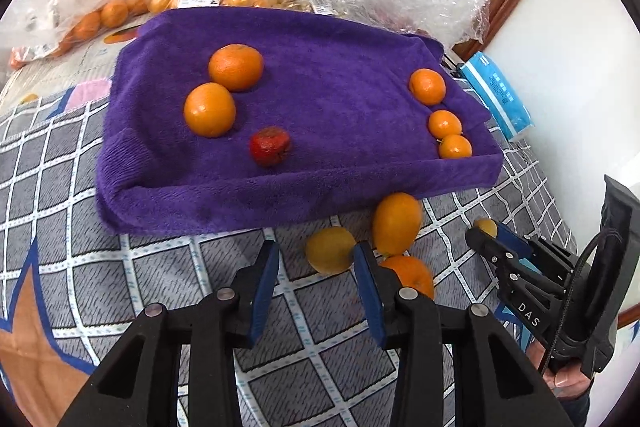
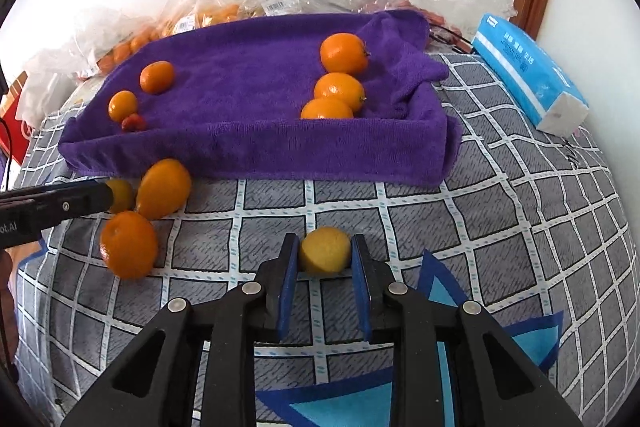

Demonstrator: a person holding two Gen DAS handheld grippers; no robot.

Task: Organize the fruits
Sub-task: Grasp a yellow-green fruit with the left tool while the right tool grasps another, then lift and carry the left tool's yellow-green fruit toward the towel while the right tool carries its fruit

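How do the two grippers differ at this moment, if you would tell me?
The right gripper is shut on a small yellow fruit; the left gripper holds nothing, its jaws apart over the checked bedcover. Both point down in front of the purple towel.

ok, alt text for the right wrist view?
The right gripper is shut on a small yellow fruit above a grid-patterned cover. Behind, a purple towel-lined tray holds oranges; three more fruits lie at left.
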